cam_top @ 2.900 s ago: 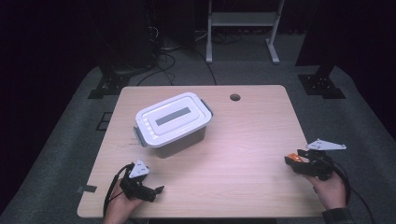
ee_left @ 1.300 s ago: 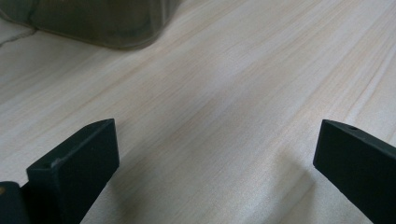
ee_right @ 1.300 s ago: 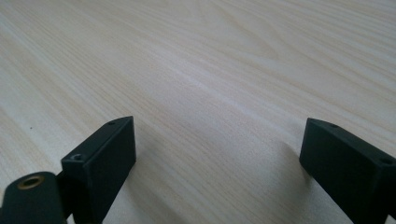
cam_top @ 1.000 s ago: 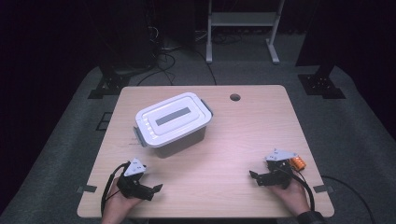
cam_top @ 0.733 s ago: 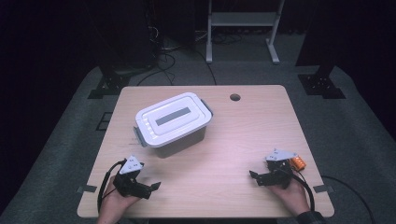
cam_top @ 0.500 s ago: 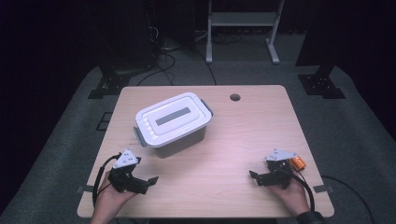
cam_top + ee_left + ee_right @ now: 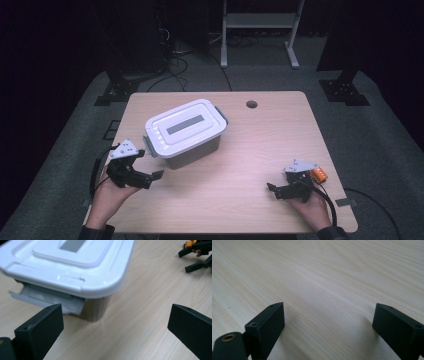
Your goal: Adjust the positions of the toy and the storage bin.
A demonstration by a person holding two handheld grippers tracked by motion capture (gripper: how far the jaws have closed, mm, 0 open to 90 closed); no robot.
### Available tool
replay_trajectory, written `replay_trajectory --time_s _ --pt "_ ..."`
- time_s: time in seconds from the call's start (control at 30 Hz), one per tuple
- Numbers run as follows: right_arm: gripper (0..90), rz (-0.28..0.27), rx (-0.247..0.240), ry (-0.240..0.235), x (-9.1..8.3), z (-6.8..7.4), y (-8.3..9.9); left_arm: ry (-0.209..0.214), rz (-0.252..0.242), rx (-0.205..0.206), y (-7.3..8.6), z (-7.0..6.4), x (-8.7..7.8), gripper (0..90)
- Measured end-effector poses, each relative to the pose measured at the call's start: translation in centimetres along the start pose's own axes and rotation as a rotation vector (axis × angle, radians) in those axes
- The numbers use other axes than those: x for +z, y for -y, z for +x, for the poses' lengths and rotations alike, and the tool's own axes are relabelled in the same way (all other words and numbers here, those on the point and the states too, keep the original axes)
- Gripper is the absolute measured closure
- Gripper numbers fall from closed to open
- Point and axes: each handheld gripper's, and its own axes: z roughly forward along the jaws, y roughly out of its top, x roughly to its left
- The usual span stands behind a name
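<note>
The right gripper (image 7: 329, 322) holds its two black fingers (image 7: 268, 323) wide apart, low over bare pale wood-grain tabletop (image 7: 332, 277).

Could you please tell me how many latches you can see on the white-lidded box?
2: a grey latch on the box's left end facing the left gripper, another grey latch on the opposite end.

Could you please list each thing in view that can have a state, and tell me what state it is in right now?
Storage box: upright on the table, nothing gripping it.
Lid: on the box, closed.
End latch: flipped outward, seems released.
Left gripper: open, empty, facing the latch end of the box.
Right gripper: open, empty, low over bare table.
</note>
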Motion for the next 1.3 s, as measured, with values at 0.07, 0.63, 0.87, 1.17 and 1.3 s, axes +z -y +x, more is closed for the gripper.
replay_trajectory --time_s 0.07,0.63,0.87,1.17,1.3 --pt "9.4 0.0 0.0 0.0 0.0 0.0 0.0 -0.006 -0.005 0.005 -0.8 0.5 0.0 0.0" --pt "9.5 0.0 0.001 0.0 0.0 0.0 0.0 -0.048 0.004 0.039 -5.7 5.4 2.1 0.0" --pt "9.4 0.0 0.001 0.0 0.0 0.0 0.0 -0.044 0.027 0.045 -7.2 7.9 3.0 0.0" --pt "9.4 0.0 0.001 0.0 0.0 0.0 0.0 -0.054 0.06 0.015 -6.8 10.9 4.9 1.5" --pt "9.4 0.0 0.001 0.0 0.0 0.0 0.0 -0.054 0.067 -0.004 -6.6 12.2 5.4 5.1"
